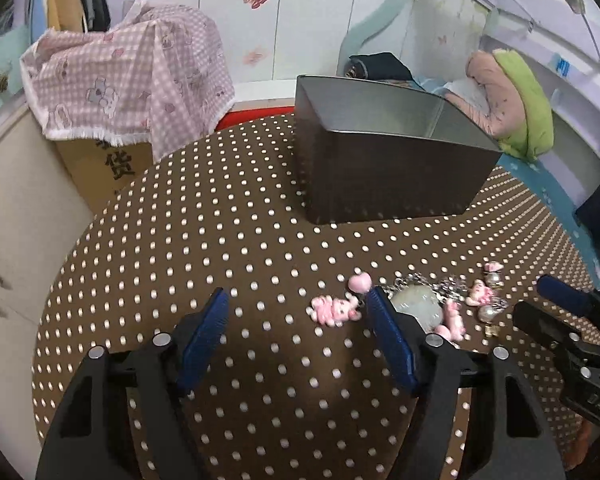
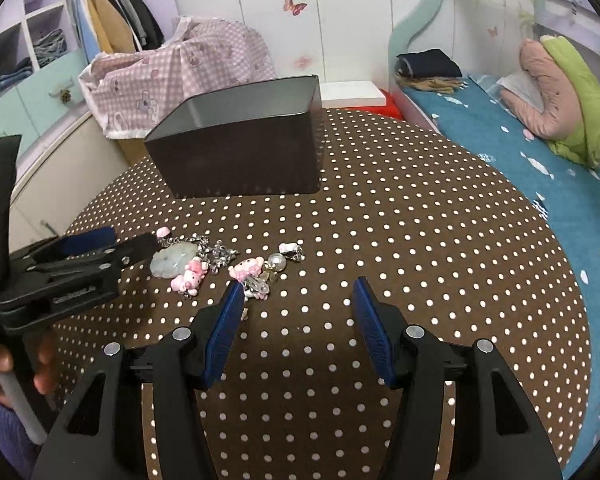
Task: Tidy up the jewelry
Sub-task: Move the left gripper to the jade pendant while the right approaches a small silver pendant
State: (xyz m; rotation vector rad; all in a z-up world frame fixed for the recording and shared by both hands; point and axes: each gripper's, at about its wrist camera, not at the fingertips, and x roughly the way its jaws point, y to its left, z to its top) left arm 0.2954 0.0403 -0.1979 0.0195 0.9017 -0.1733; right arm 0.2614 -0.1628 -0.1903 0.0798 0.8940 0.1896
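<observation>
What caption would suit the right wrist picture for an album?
Open right gripper hovering over a polka-dot table beside a jewelry pile, metal box behind.

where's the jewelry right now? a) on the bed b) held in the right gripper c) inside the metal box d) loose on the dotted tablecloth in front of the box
d: the jewelry lies in a loose cluster on the tablecloth, in front of the box; both hand-held grippers are open and empty.

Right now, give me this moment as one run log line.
left hand-held gripper: open, empty | right hand-held gripper: open, empty | jewelry pile: loose on dotted tablecloth | metal tin: open, behind pile
</observation>
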